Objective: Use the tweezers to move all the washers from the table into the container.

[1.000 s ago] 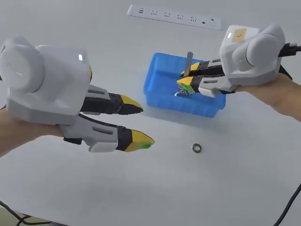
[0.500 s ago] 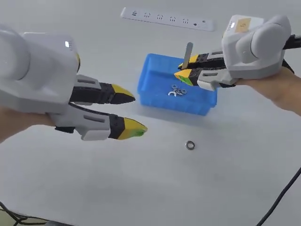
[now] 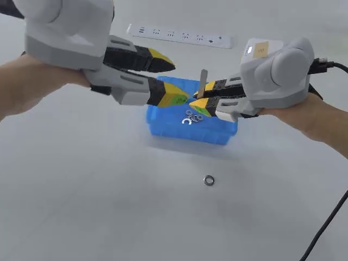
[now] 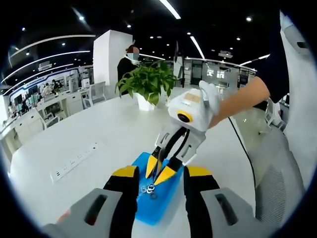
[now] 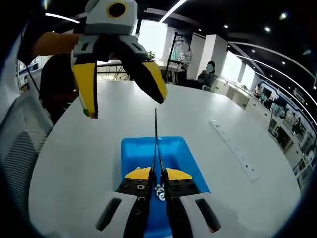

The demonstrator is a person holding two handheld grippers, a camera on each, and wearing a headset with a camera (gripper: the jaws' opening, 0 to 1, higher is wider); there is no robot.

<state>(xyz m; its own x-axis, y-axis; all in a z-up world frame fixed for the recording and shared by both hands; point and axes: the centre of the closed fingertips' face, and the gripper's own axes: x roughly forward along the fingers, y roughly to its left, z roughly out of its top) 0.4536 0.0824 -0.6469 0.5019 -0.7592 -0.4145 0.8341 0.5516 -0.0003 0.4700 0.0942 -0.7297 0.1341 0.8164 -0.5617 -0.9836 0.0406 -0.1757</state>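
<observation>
The tweezers (image 3: pixel 203 76) are gripped by the closed jaws of the right gripper (image 3: pixel 202 96) over the blue container (image 3: pixel 174 132), probably for dropping a washer inside. The left gripper (image 3: pixel 181 81) is held wide open and empty. One washer (image 3: pixel 209 180) lies on the tabletop, between the container and the near edge.

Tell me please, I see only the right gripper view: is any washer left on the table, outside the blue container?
Observer: Yes. In the head view one washer lies on the table, on the person's side of the container, apart from it.
Operator: Are the hand-held grippers close to it?
Observer: No. The left hand-held gripper, open, and the right hand-held gripper, shut on the tweezers, are both up at the container, away from the washer.
</observation>
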